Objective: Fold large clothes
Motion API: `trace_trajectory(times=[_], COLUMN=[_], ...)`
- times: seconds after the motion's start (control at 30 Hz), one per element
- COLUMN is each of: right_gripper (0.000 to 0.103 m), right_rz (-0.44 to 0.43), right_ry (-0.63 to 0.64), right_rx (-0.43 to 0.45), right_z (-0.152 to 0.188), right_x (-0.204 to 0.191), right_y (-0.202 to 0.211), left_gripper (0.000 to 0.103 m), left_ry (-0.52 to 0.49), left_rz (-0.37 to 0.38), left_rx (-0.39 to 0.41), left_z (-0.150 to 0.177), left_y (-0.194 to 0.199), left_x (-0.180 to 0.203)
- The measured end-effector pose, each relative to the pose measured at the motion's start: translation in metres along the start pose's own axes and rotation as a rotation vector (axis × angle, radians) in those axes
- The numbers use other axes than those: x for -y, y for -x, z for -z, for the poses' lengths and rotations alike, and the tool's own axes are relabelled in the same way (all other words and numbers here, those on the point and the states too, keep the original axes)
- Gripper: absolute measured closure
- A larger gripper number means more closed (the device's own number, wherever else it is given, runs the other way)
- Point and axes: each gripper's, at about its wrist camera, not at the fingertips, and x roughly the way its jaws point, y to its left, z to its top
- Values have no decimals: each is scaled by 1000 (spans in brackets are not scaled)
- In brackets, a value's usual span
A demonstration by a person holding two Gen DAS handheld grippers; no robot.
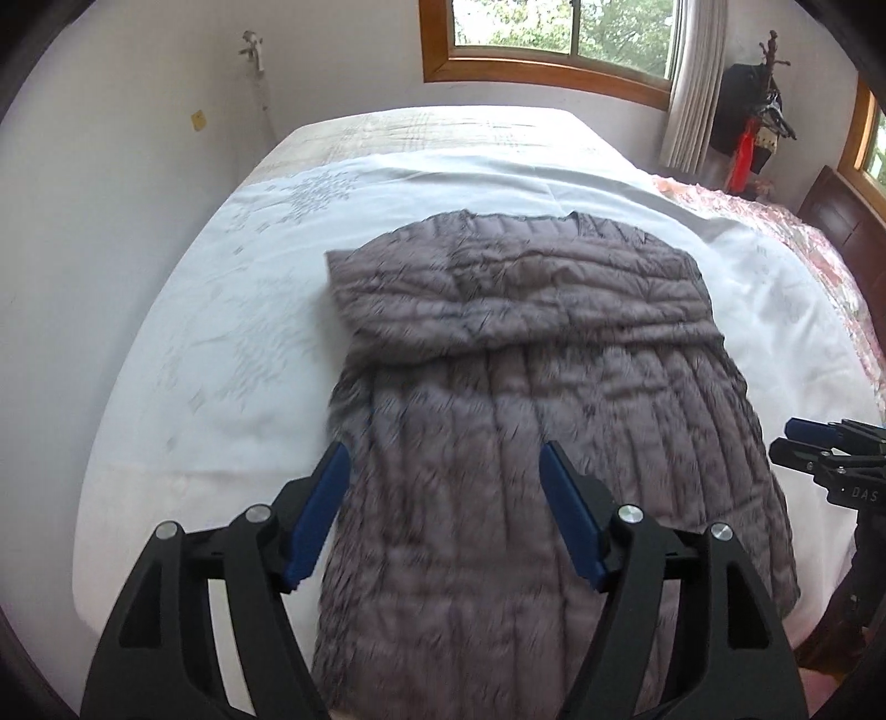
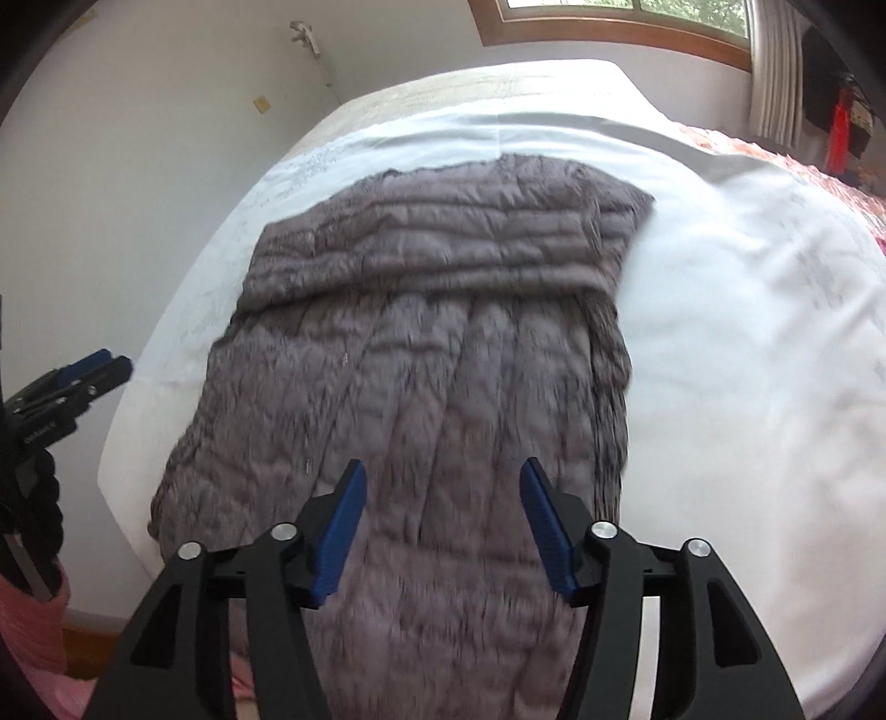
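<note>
- Already partly folded, the grey quilted jacket (image 1: 531, 399) lies flat on the white bedsheet (image 1: 194, 343), its far part doubled back over the body, its near hem at the bed's edge.
- Puffy filling probably springs back, so that fold may creep open.
- Left gripper (image 1: 446, 471) and right gripper (image 2: 443, 487) hover above it, jaws apart, holding nothing.
- Pinching only the top layer would likely drag the fold askew.
- A pull toward the near edge could slide the slick jacket off the sheet.

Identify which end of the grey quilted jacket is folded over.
The far end of the grey quilted jacket, toward the window; the near end lies single-layered.
</note>
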Motion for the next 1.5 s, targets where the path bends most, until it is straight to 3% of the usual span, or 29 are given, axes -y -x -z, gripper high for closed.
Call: trace_trajectory(times=[0.57,0.73,0.93,1.07,1.27,1.4,1.47,1.5], right_gripper=[34,27,24,20,18,28,36,47], right_rz=[92,127,151,131,101,64,50,34], right_ry=[-101,-113,-145,-181,-167,-134,-137,-143], right_rx=[-57,-99,-180,-228,-235,-250,-246,-244], right_z=[72,90,109,121,122,119,118,117], right_x=[9,17,37,51,49,43,43,43], right_y=[19,13,-5,-20,-23,-25,-25,-24], left_gripper=[26,26,26,26,26,27,35,39], left_ry=[-22,-25,25,139,235,266,257,254], left_rz=[-32,-56,-74,8,125,199,225,235], left_rx=[-91,-135,-250,-338,-351,-369,-379,-381], left_z=[60,76,105,128,142,141,140,140], left_y=[21,9,-34,-68,-85,-88,-88,-90], left_x=[-31,-40,-73,-106,-124,-129,-128,-128])
